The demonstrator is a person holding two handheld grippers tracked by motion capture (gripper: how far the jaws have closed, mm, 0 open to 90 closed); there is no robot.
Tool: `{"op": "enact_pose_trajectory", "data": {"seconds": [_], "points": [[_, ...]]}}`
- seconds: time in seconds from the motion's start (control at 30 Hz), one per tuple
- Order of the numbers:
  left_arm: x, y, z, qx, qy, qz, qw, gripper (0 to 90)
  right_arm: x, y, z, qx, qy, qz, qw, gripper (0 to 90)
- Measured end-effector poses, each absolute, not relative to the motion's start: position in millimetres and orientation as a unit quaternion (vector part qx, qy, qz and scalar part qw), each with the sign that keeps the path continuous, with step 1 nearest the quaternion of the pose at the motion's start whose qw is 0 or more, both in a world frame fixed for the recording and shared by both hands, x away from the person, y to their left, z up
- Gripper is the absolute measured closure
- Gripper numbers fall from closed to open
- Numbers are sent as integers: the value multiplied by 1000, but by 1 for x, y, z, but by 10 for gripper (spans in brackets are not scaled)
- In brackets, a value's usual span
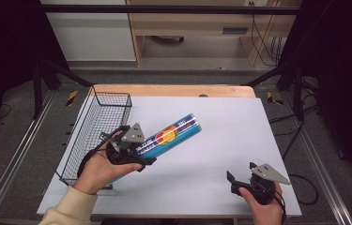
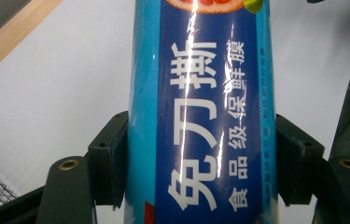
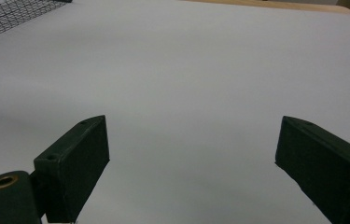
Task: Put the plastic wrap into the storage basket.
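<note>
A long blue box of cling film (image 1: 172, 134) with a picture of fruit and white lettering hangs above the white table top, slanting up to the right. My left gripper (image 1: 138, 150) is shut on the box's lower end. In the left gripper view the box (image 2: 200, 116) runs up the middle, and both black pads (image 2: 112, 158) press on its sides. My right gripper (image 1: 239, 177) rests near the table's front right edge. Its jaws stand wide apart in the right gripper view (image 3: 191, 172), with bare white table between them.
A black wire basket (image 1: 99, 126) stands along the table's left side, just left of the left hand; its mesh corner (image 3: 9, 14) shows at the top left of the right gripper view. A wooden strip (image 1: 173, 90) runs along the table's far edge.
</note>
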State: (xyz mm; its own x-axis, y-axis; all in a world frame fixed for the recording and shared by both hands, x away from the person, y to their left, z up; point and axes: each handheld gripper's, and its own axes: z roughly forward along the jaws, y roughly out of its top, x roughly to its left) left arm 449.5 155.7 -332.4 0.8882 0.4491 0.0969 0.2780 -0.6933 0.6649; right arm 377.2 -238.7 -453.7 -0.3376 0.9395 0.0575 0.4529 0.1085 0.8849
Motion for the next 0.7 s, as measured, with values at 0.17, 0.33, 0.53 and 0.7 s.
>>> {"op": "enact_pose_trajectory", "data": {"seconds": [0.17, 0.33, 0.53, 0.7], "points": [[441, 167, -329, 912, 209, 137, 326, 321, 374, -238, -451, 503, 689, 436, 287, 100], [434, 179, -325, 908, 222, 149, 323, 321, 376, -234, -450, 499, 693, 430, 294, 100], [431, 198, -320, 903, 238, 155, 324, 321, 376, -236, -451, 503, 690, 428, 296, 101], [429, 206, -318, 898, 250, 160, 324, 321, 377, -237, -451, 505, 689, 428, 295, 102]]}}
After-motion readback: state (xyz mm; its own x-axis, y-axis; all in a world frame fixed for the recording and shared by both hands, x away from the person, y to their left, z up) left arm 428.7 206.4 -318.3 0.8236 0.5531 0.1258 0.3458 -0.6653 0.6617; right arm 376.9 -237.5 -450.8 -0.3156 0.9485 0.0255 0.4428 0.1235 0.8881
